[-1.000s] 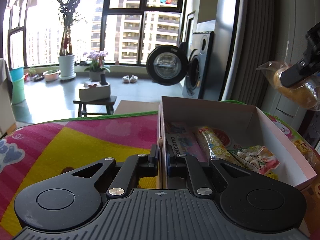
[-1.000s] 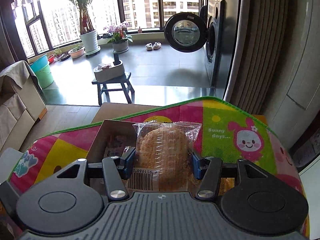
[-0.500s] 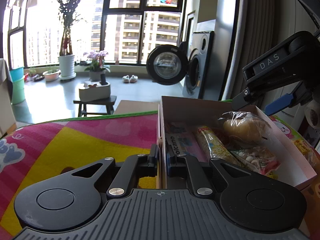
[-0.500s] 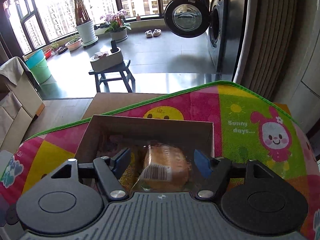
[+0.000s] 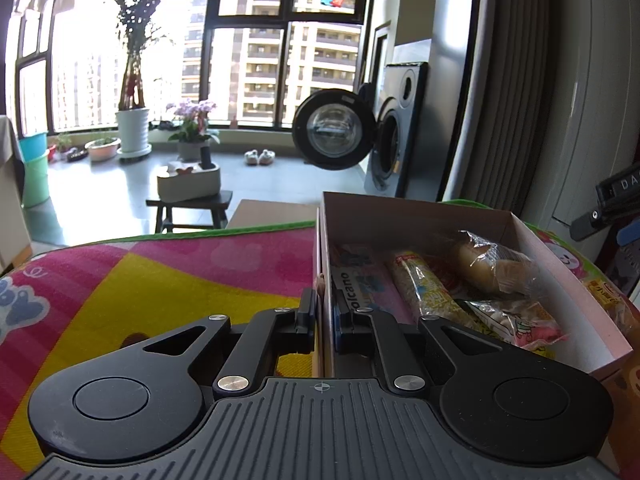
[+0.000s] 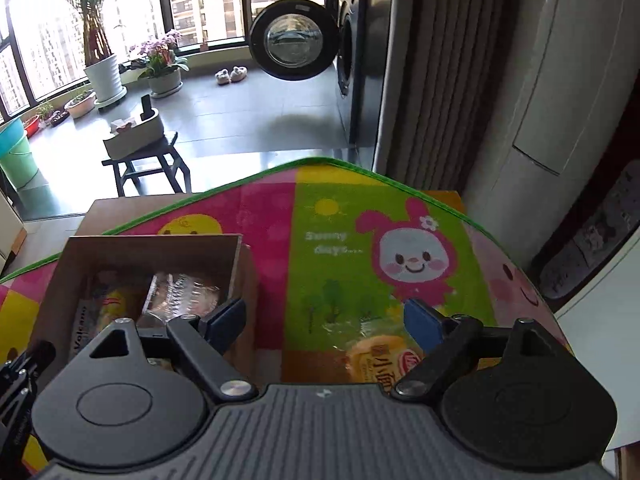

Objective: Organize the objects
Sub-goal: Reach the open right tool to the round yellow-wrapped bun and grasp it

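Closest to me, the left gripper (image 5: 323, 316) has its fingers (image 5: 307, 314) clenched on the near-left wall of the cardboard box (image 5: 416, 216), one finger outside and one inside. The box sits on the colourful play mat (image 5: 168, 280) that covers the surface.

Inside the box lie several snack packs: a flat packet printed "Volcano" (image 5: 352, 284) against the left wall, a long yellow pack (image 5: 420, 288) beside it, a pink-and-white bag (image 5: 516, 320) near the front right corner, and the wrapped bread bun (image 5: 492, 266) resting on top of the others toward the right wall.

The right gripper (image 6: 324, 320) hangs over the mat just to the right of the box, its fingers (image 6: 226, 318) spread wide and holding nothing. Between and below them, on the mat outside the box, lies an orange-labelled snack pack (image 6: 380, 360) in clear wrap, touching neither finger.

Further along the mat is a pink rabbit print (image 6: 412, 256) beside the words "Sunny days". Beyond the surface's edge stands a dark stool (image 6: 148, 160) carrying a white tray, then potted plants (image 6: 164, 68) by the windows, and a washing machine (image 5: 396, 132) with its round door swung open.
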A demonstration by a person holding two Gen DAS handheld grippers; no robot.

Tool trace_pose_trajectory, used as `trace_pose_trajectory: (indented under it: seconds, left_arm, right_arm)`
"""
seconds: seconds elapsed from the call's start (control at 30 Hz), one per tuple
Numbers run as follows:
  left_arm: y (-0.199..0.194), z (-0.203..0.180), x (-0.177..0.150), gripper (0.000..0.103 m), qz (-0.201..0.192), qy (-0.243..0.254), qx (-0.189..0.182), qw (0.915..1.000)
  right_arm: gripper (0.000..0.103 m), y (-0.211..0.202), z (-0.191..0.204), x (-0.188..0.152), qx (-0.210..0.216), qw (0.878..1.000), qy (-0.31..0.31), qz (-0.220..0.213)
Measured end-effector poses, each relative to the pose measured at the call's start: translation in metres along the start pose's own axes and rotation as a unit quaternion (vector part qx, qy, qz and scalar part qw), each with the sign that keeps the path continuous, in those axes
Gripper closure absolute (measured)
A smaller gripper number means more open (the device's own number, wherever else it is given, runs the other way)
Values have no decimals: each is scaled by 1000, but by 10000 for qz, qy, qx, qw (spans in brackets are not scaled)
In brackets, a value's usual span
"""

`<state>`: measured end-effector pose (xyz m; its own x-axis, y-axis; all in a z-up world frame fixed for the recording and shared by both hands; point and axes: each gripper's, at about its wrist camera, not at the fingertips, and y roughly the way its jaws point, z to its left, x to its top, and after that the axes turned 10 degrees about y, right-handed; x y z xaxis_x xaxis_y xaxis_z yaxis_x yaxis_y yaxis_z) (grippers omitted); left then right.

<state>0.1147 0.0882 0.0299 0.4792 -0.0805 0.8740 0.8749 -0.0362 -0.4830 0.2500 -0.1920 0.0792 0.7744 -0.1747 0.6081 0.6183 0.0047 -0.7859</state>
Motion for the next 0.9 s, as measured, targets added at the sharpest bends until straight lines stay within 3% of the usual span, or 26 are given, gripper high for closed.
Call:
trace_pose_trajectory:
  seconds: [0.17,0.33,0.4,0.43,0.47,0.73,0.9]
  left_arm:
    - [0,1,0,93,0,9,5,10000]
    - [0,0,0,93,-6,37,26,10000]
    - [-1,-1,0,93,-9,53,36,10000]
    - [-1,-1,0,93,-10,58,39,10000]
    - [-1,-1,0,93,-10,61,41,10000]
    - [-1,-1,0,93,4,69,43,10000]
    - [-1,-1,0,93,4,73,47,10000]
  right_arm:
    - [15,25,-36,-24,-255,9989,120,367]
    - [15,34,-52,-41,-197,9983,285,459]
    - [24,34,-55,-48,-129,9984,252,498]
    - [34,35,-56,-51,-86,9982,211,553]
    - [34,34,-58,-55,-56,9982,180,568]
    - [37,5,-68,-85,225,9976,157,640]
    - [37,-26,-73,-122,433,9961,-9,769]
